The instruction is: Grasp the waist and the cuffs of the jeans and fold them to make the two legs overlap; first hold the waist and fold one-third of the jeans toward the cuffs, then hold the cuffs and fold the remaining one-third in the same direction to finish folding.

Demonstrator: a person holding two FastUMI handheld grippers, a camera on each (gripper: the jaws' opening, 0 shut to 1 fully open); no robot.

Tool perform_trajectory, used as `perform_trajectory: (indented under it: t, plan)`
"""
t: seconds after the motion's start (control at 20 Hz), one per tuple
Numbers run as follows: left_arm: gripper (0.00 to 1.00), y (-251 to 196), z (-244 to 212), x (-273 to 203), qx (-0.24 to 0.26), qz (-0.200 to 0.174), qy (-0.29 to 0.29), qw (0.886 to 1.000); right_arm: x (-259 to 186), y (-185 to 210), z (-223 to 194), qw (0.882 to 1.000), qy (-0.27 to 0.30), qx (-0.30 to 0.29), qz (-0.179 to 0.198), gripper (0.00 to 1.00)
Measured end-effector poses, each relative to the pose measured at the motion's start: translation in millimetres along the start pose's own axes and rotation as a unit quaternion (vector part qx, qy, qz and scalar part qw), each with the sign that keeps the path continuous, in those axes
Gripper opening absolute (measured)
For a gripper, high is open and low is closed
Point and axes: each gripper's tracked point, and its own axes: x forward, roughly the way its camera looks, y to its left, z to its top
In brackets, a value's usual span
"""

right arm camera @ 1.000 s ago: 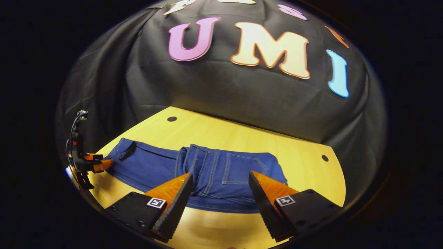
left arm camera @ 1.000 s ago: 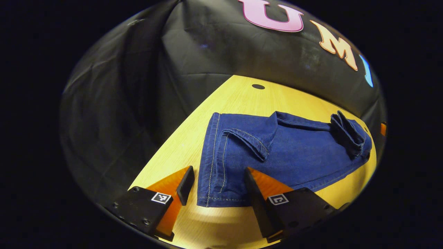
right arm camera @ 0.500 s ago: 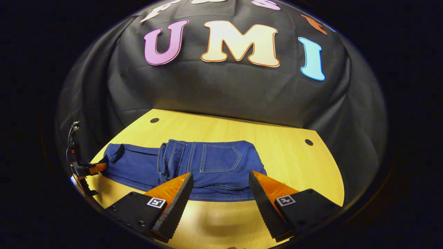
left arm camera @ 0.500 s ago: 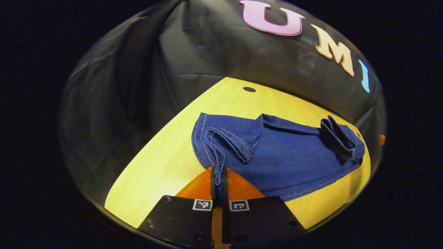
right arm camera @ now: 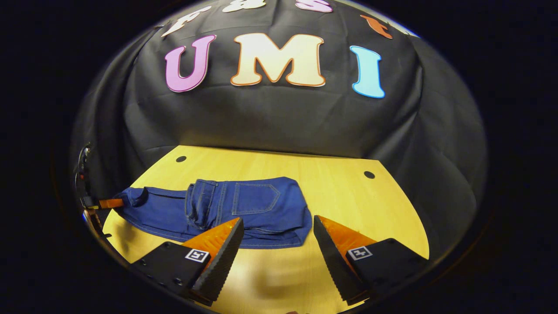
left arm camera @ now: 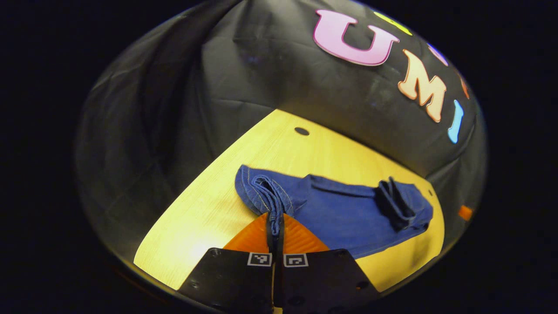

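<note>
Your left tool point(left arm camera: 275, 226) is clenched on the cuffs point(left arm camera: 267, 198) of the jeans point(right arm camera: 244, 209), which lie on the worktop point(right arm camera: 348, 196) ahead of your released right tool point(right arm camera: 277, 244). Denim looks heavy and floppy; grip through both layers.

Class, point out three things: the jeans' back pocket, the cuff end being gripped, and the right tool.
back pocket point(right arm camera: 255, 198), right gripper view, pocket middle
cuff end point(left arm camera: 273, 208), left gripper view, bunched hem
right tool point(right arm camera: 277, 231), right gripper view, between fingertips
</note>
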Motion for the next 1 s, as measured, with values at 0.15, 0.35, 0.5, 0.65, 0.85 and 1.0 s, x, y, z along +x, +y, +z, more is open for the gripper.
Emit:
perform_trajectory:
  t: [0.15, 0.35, 0.5, 0.65, 0.85, 1.0]
  plan:
    - [0.00, -45.2, 31.0, -6.8, 0.005, -0.020, -0.016, 1.000, -3.1, -35.3, 5.8, 1.000, -0.009, 0.018, 0.002, 0.99]
    - [0.00, -123.5, 80.0, -4.8, 0.036, -0.040, -0.058, 0.997, -3.4, -92.0, 11.7, 0.999, -0.021, 0.031, 0.014, 1.00]
    - [0.00, -184.4, 105.6, 7.2, 0.062, -0.047, -0.079, 0.994, -0.4, -140.4, 15.4, 0.999, -0.031, 0.042, 0.017, 0.99]
    - [0.00, -248.8, 118.1, 20.6, 0.082, -0.064, -0.090, 0.990, 6.9, -180.6, 15.1, 0.998, -0.032, 0.052, 0.016, 1.00]
    - [0.00, -339.5, 116.4, 38.8, 0.114, -0.103, -0.088, 0.984, 16.9, -220.3, 15.6, 0.997, -0.033, 0.067, 0.014, 0.99]
    - [0.00, -403.8, 109.0, 46.8, 0.139, -0.131, -0.085, 0.978, 21.7, -238.4, 11.7, 0.997, -0.030, 0.076, 0.016, 1.00]
